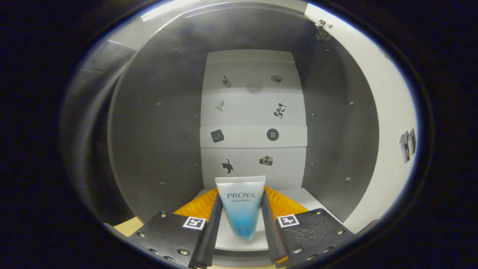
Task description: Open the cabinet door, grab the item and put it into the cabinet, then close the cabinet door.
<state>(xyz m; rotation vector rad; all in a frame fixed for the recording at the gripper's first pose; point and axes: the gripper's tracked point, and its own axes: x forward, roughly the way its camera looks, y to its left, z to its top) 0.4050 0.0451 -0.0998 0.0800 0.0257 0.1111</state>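
We hold the tube (241, 209) clamped between both fingers of the gripper (241, 220), inside the open cabinet (157, 123) above its floor, and releasing it here upright on its narrow end, it would likely topple forward.

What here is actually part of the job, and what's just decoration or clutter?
Part of the job:
- tube, clamped between the fingers of the gripper
- cabinet, its inside just ahead
- cabinet door, swung open

Just there:
- small stickers on the back panel
- hinge
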